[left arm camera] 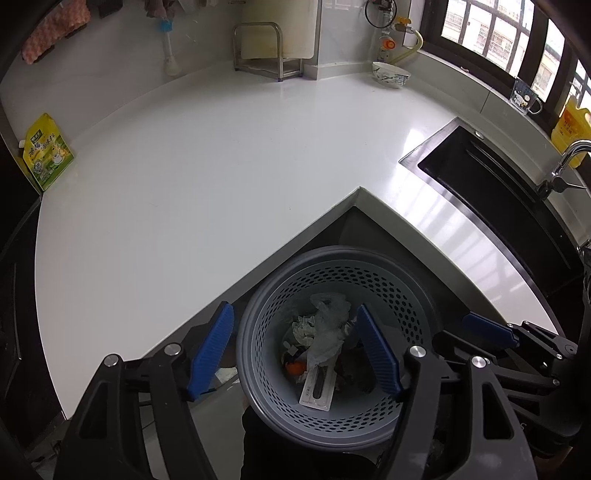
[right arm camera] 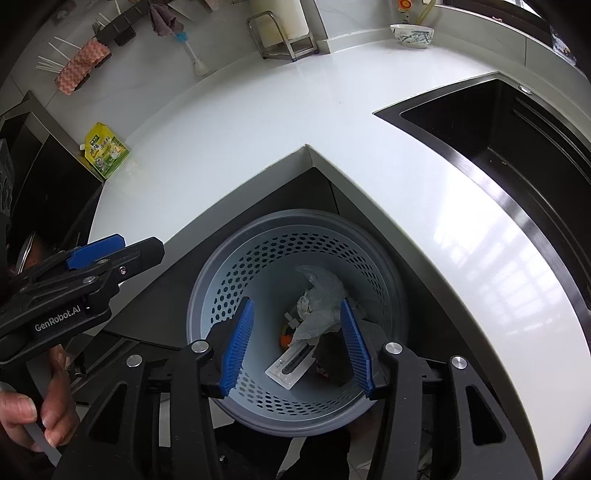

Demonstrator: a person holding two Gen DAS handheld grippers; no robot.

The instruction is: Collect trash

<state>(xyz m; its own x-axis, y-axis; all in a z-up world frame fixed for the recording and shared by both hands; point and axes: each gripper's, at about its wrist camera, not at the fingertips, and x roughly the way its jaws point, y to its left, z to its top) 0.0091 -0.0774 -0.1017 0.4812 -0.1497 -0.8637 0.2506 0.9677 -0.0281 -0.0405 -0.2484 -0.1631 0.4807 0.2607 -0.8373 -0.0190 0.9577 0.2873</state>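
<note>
Down in the grey perforated bin [left arm camera: 391,291] [right arm camera: 255,254] lies the trash: a crumpled clear plastic bag [left arm camera: 328,332] [right arm camera: 321,302], a flat white blister pack [left arm camera: 318,387] [right arm camera: 291,365], something small and orange [left arm camera: 294,367] [right arm camera: 285,339], and a dark lump that may be cloth or paper. The bin stands on the floor in the inner corner of the white L-shaped counter [left arm camera: 207,177] [right arm camera: 266,122]. Both claws hover above the bin's mouth, well clear of the trash. The left gripper [left arm camera: 293,350] is spread wide and empty; the right gripper [right arm camera: 297,345] is likewise parted with nothing between its blue pads [right arm camera: 238,350]. Farther out sit a black sink [left arm camera: 491,184] [right arm camera: 517,147], a green pouch [left arm camera: 46,153] [right arm camera: 105,151] and a patterned bowl [left arm camera: 390,74] [right arm camera: 412,35].
</note>
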